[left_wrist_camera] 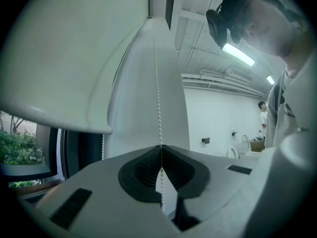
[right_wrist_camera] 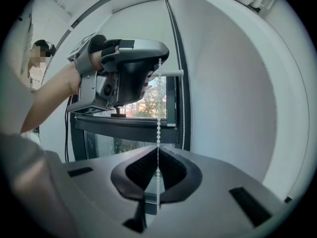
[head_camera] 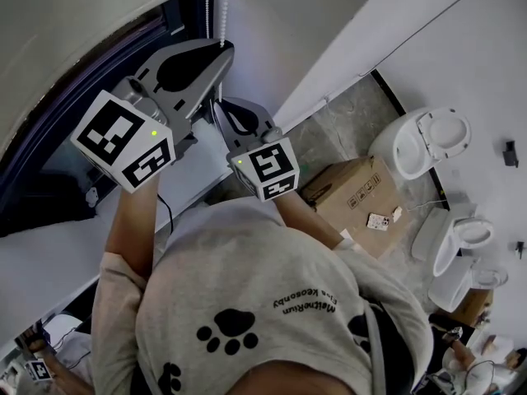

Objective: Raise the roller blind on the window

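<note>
A white roller blind (left_wrist_camera: 64, 58) hangs over the dark-framed window (head_camera: 49, 171), and its bottom bar (left_wrist_camera: 59, 120) sits partway down. A white bead chain (left_wrist_camera: 157, 83) runs down beside the window. My left gripper (left_wrist_camera: 161, 146) is shut on this chain, which passes between its black pads and hangs out below. In the head view the left gripper (head_camera: 224, 49) is the upper one, at the chain (head_camera: 224, 6). Below it my right gripper (right_wrist_camera: 158, 149) is shut on the same chain (right_wrist_camera: 158, 128). The right gripper view shows the left gripper (right_wrist_camera: 159, 59) directly above.
A second strand of the chain (left_wrist_camera: 103, 145) hangs closer to the window frame. A white wall (right_wrist_camera: 233, 98) stands right of the chain. On the floor behind me are a cardboard box (head_camera: 354, 194) and several white toilets (head_camera: 424, 142). A person (left_wrist_camera: 261, 114) stands far off.
</note>
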A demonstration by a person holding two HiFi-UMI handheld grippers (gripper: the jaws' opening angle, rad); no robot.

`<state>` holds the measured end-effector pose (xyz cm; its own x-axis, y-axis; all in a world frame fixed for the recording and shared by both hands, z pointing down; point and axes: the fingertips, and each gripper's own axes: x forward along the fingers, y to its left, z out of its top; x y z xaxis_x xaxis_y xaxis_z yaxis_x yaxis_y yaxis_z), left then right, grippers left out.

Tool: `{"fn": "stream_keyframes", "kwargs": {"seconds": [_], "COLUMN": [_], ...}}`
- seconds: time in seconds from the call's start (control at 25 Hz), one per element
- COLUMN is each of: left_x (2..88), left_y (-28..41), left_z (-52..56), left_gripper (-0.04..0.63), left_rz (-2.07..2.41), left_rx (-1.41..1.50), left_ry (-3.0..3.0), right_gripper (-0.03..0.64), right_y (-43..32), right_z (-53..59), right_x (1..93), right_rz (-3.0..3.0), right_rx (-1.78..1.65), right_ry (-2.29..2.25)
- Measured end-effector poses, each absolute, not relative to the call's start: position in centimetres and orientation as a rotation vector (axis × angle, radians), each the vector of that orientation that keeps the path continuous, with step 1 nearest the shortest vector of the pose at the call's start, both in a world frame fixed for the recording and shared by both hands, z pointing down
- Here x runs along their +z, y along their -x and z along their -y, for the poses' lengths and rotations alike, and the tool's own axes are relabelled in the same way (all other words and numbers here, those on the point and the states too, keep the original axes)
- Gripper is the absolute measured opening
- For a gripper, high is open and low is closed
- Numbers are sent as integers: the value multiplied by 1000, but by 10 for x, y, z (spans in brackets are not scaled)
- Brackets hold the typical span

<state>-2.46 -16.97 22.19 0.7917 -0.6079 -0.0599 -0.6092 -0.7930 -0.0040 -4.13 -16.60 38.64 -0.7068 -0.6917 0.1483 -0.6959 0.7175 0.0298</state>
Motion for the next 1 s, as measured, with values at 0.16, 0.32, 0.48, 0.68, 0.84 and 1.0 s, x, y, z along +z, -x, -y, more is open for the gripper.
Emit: {"fn": "stream_keyframes", "kwargs": {"seconds": [0.16, 0.32, 0.48, 0.68, 0.84, 1.0], "left_x": [244, 268, 284, 314, 337, 351], "left_y": [27, 30, 31, 31, 31, 28], "left_z": [171, 173, 173, 175, 173, 170], "left_gripper": [12, 12, 12, 12, 12, 12], "left_rz": [-1039, -1084, -1103, -1129, -1136, -1132], "left_rx": [84, 97, 92, 49, 58, 28], "left_ry": [2983, 3000, 3013, 3045, 3095, 3112], "right_gripper": [11, 11, 11, 11, 11, 11], "right_y": [42, 39, 38, 36, 34, 32], "right_z": [165, 165, 166, 165, 163, 163], "right_x": [407, 432, 447, 476, 499, 514], "right_rz": [2741, 2702, 2677, 2619, 2585, 2565], "right_rx": [92, 147, 192, 231, 246, 276], "right_ry": [-1110, -1097, -1084, -1056, -1032, -1019]}}
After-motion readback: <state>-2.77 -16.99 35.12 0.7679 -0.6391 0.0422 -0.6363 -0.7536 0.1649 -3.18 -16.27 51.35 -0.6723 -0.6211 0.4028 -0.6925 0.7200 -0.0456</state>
